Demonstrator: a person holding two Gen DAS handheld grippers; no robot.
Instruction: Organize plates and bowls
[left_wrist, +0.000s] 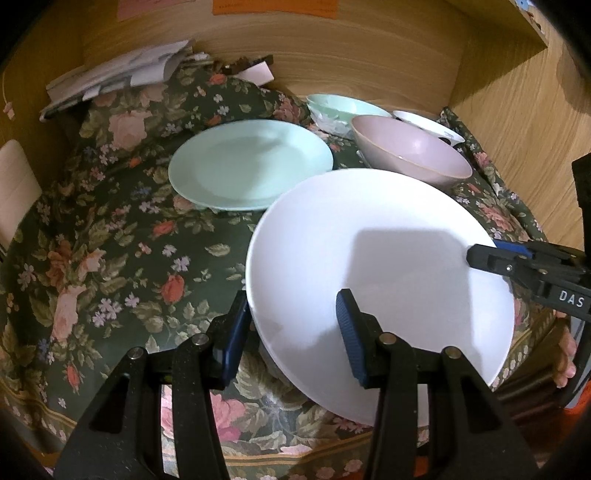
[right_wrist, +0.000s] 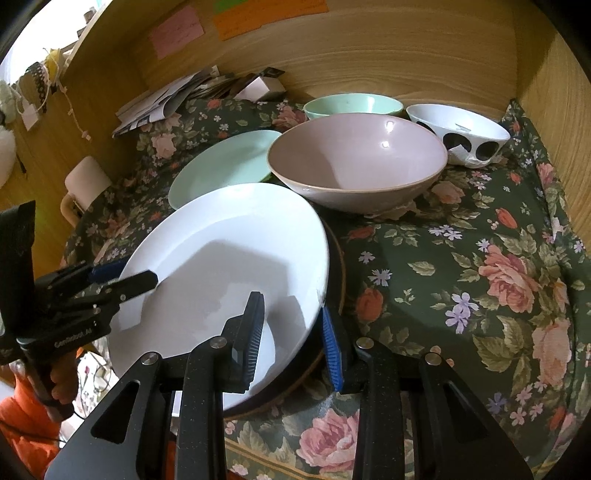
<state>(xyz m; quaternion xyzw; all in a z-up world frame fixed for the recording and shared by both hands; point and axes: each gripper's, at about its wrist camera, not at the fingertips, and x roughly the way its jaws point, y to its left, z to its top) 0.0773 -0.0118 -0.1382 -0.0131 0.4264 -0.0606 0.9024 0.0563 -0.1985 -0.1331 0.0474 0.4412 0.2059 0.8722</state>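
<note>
Nearby, pink bowl behind white plate, mint plate beside.

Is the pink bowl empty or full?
Empty: the pink bowl shows only its bare, shiny inside in the right wrist view.

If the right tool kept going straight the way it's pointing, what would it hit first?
Probably the pink bowl: the right tool straddles the white plate's rim, and the bowl sits just beyond; depth is uncertain.
</note>
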